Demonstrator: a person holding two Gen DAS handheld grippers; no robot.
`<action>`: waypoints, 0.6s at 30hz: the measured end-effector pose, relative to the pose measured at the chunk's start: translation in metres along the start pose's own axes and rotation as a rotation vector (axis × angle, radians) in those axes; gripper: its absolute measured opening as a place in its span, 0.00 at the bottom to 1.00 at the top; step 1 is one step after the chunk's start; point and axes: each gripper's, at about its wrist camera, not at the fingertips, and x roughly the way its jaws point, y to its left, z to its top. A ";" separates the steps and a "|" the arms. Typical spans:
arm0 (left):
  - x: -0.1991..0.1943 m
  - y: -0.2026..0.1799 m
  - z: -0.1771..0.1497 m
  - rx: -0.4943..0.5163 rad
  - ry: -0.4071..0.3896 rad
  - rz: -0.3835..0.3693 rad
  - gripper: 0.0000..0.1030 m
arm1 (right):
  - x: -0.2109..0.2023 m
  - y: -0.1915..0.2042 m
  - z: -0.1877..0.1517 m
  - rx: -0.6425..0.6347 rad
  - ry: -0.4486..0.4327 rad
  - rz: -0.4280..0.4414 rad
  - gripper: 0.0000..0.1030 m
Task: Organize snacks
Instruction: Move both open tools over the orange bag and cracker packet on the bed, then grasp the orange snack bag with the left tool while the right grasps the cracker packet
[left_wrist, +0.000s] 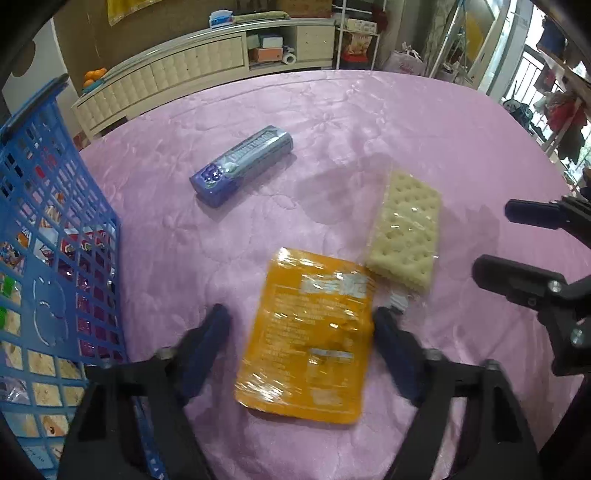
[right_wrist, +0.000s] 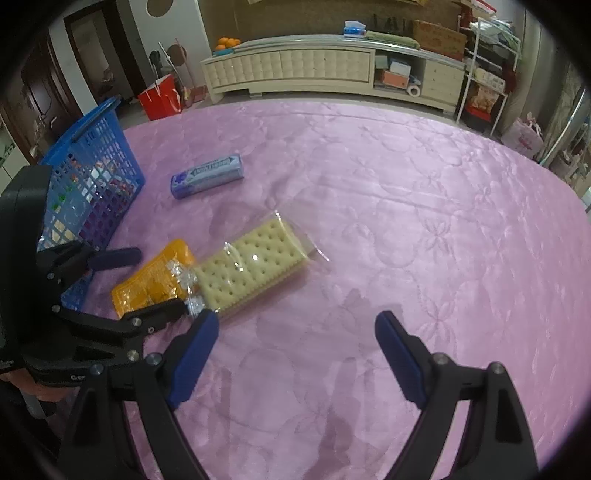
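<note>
left gripper astride orange packet, seemingly untouched

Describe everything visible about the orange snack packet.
The orange packet is a flat, glossy plastic pouch with small printed text and a pale label, lying on the pink tablecloth beside the blue basket. Its corner meets the clear-wrapped crackers. The left gripper straddles it, fingers not visibly pressing it.
</note>
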 end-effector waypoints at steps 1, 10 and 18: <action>-0.002 0.001 0.000 -0.011 0.011 -0.003 0.55 | 0.000 0.000 0.001 0.005 0.001 0.005 0.87; -0.019 0.001 -0.016 -0.049 -0.015 -0.048 0.14 | 0.010 0.010 0.020 0.030 0.044 0.040 0.87; -0.031 0.009 -0.025 -0.110 -0.062 -0.036 0.12 | 0.022 0.033 0.040 -0.233 0.062 0.032 0.87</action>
